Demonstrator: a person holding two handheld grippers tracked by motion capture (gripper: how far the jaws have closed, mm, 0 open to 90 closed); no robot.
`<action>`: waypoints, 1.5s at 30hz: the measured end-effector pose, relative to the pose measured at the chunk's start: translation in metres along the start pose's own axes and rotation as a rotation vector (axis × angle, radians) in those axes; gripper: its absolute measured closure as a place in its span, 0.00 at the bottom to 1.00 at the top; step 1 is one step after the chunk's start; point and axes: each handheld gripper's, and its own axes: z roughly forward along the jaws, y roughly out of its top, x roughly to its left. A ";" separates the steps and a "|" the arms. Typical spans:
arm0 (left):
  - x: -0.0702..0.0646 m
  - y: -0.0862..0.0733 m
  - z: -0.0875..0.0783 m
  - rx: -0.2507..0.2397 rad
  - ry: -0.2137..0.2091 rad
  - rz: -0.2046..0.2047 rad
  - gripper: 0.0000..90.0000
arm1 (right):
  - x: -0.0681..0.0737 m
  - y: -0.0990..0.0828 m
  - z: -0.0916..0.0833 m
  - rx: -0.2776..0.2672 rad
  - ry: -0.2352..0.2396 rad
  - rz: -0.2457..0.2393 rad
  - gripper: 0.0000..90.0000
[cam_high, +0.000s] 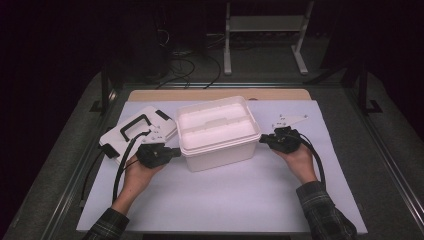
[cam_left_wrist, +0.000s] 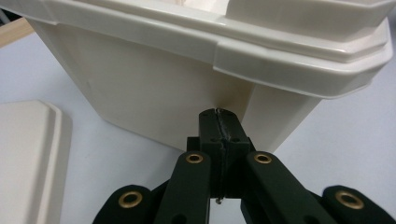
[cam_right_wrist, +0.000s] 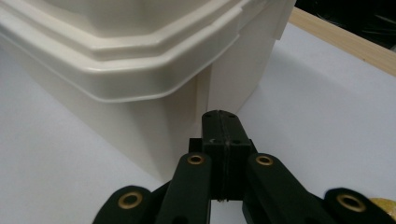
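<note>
Left tool (cam_high: 175, 151) jaws together, right tool (cam_high: 264, 138) likewise, white box (cam_high: 216, 134) touching between them

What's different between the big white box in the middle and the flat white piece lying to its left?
The white box is tall, deep and open on top; the flat lid is thin and lies flat on the table. The lid carries a black handle and black clips; the box looks all white. A closed gripper presses each end of the box: left gripper, right gripper. Both share the same white plastic.
</note>
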 end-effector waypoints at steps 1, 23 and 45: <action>0.000 0.000 0.000 -0.001 -0.002 -0.004 1.00 | 0.001 0.000 -0.001 0.000 0.005 0.000 1.00; 0.003 0.000 -0.003 -0.007 -0.008 0.003 1.00 | -0.006 0.003 0.007 -0.046 0.043 -0.026 1.00; -0.002 -0.018 -0.031 0.001 -0.039 0.014 1.00 | 0.045 -0.004 -0.015 -0.004 0.108 -0.096 1.00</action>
